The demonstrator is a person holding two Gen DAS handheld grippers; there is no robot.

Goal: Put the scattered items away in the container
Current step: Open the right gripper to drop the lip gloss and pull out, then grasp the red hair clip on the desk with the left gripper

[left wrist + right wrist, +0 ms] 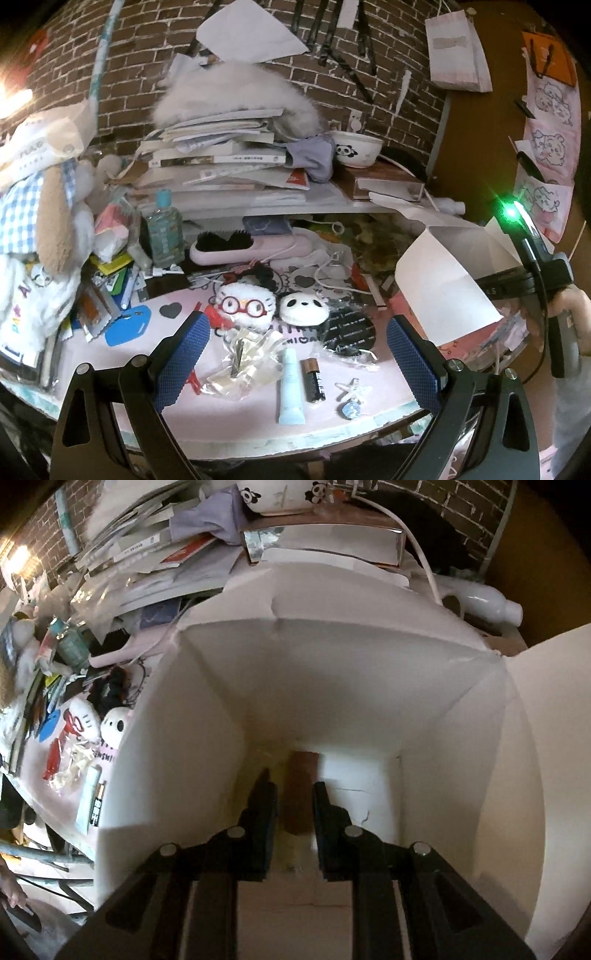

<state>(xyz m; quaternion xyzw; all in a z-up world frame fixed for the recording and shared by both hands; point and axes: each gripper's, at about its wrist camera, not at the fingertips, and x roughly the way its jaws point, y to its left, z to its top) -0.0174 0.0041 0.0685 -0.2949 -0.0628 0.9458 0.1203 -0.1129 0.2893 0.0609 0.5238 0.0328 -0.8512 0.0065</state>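
My left gripper (298,319) hangs open above the pink mat (240,410). Under it lie a white cat plush with red glasses (243,306), a panda plush (303,308), a black round pouch (349,330), a crinkled clear wrapper (247,360), a pale blue tube (291,387), a battery (314,380) and a star clip (352,393). The open white box (443,295) stands to the right. My right gripper (293,782) is down inside the box (369,701), its fingers close on either side of a blurred brown stick-like item (301,794).
Stacked books and papers (221,155) with a panda bowl (356,147) fill the shelf behind. A clear bottle (164,229), a pink brush (243,247) and a stuffed dog (48,221) crowd the left. A white bottle (487,607) lies behind the box.
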